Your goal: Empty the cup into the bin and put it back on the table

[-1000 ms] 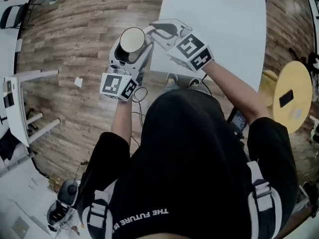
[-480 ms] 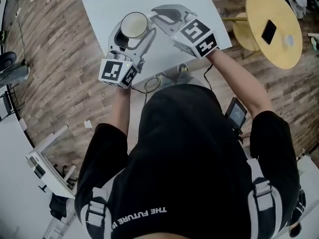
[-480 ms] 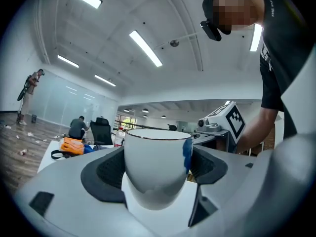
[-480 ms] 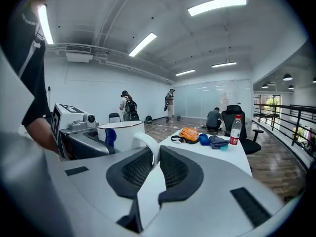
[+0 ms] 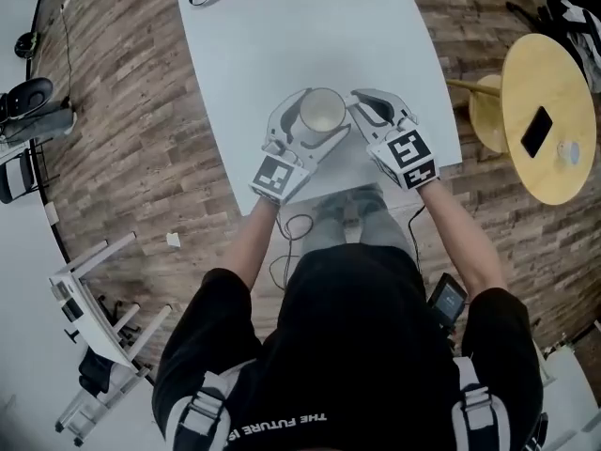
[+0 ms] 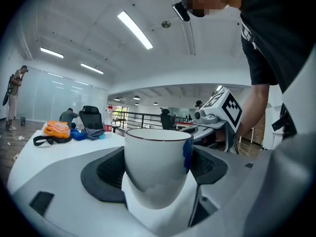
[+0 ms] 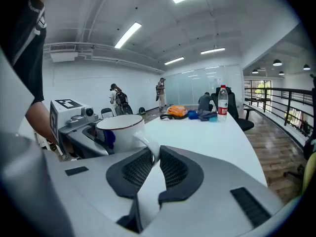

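Strip lamps (image 6: 134, 29) high above the left tool (image 6: 158, 168) give bright, even light; the surface (image 5: 282, 64) beyond it is washed pale, shadows faint. Fisheye bends every edge, corners go black, and the tool's nearest parts blur.

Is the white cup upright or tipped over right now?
Upright. The white cup shows its open mouth facing up in the head view, and its rim runs level in the left gripper view.
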Demonstrator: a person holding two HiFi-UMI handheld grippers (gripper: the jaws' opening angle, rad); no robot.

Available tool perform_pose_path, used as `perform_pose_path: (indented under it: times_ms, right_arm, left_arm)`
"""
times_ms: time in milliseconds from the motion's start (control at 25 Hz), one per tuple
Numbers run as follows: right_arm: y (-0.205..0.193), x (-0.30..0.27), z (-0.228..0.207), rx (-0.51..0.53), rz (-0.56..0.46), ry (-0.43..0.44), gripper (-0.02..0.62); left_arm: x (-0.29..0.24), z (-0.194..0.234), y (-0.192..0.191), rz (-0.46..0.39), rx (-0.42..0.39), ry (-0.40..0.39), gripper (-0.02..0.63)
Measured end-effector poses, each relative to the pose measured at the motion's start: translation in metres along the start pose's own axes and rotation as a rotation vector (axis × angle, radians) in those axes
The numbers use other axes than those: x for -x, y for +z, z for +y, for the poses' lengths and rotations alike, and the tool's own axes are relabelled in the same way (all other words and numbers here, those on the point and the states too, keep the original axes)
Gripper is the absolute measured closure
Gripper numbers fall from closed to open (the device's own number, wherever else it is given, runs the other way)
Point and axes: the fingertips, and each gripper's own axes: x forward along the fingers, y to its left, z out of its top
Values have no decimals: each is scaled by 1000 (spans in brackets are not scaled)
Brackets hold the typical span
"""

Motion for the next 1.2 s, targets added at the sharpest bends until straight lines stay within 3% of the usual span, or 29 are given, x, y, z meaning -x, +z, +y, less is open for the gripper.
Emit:
perform_pose_path:
  times_ms: [160, 320, 600, 1200]
  right_arm:
    - [-45, -26, -21, -15, 44, -15, 543]
    - [-63, -38, -23, 32, 63, -19, 543]
    - [-72, -40, -24, 29, 62, -28, 543]
    - [-76, -39, -27, 55, 75, -46, 540]
  left_arm:
    - [-21, 17, -53, 53, -37, 2, 225]
    - [-24, 22, -77, 65, -23, 9, 225]
    - [-27, 22, -89, 125, -57, 1, 225]
    - [-30, 20, -95, 142, -67, -12, 225]
